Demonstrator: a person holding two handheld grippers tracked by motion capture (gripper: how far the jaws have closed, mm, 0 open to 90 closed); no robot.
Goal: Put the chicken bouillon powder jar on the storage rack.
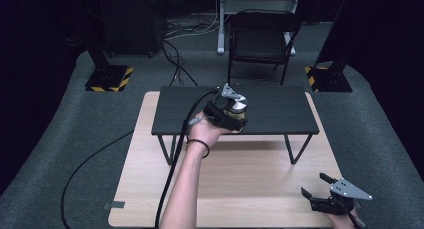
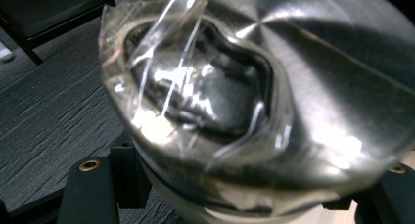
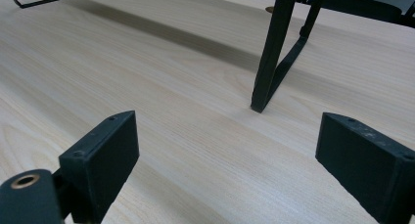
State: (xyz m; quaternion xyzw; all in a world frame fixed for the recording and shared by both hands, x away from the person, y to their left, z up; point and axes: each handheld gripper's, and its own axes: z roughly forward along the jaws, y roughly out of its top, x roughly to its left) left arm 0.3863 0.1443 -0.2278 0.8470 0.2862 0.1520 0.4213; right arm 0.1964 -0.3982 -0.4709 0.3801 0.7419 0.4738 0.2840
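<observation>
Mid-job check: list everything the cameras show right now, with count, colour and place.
Metal container: one, silver, clear film on it, between the left gripper's jaws above the shelf.
Shelf: one, black, standing on the table.
Table: one, light wood, on grey carpet.
Chair: one, black, beyond the table.
Stand bases: two, black with yellow stripes, far left and right.
Left gripper: black, over the shelf's front edge.
Right gripper: black, jaws apart, table's near right corner.

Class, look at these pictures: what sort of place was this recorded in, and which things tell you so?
Probably a recording studio or lab: black curtains, hazard-striped stand bases, loose cables across grey carpet.
</observation>
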